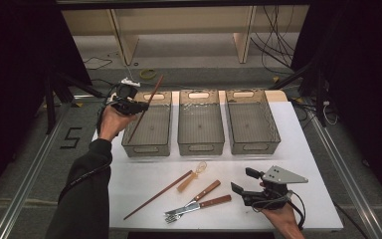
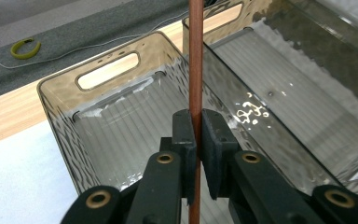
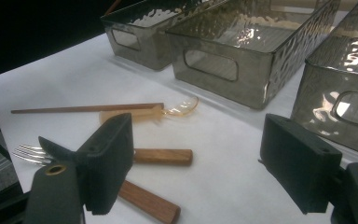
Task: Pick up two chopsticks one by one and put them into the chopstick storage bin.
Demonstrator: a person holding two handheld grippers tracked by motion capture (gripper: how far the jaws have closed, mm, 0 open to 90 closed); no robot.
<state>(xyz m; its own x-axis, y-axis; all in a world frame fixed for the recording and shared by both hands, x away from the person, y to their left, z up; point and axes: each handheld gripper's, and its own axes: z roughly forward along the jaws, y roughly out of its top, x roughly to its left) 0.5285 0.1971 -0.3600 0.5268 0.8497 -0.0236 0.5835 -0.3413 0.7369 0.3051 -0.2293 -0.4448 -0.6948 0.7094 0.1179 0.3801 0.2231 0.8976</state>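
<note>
Over the bin [image 2: 121, 112], slim reddish-brown chopstick [image 2: 196, 60]

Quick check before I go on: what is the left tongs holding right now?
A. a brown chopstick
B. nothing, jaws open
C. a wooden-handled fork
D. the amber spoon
A: the left tongs are clamped on a brown chopstick, held over the leftmost bin; the forks and amber spoon lie on the table.

Three bins [image 1: 201, 122], two chopsticks [image 1: 157, 195], two forks [image 1: 194, 201], one spoon [image 1: 193, 177].
</note>
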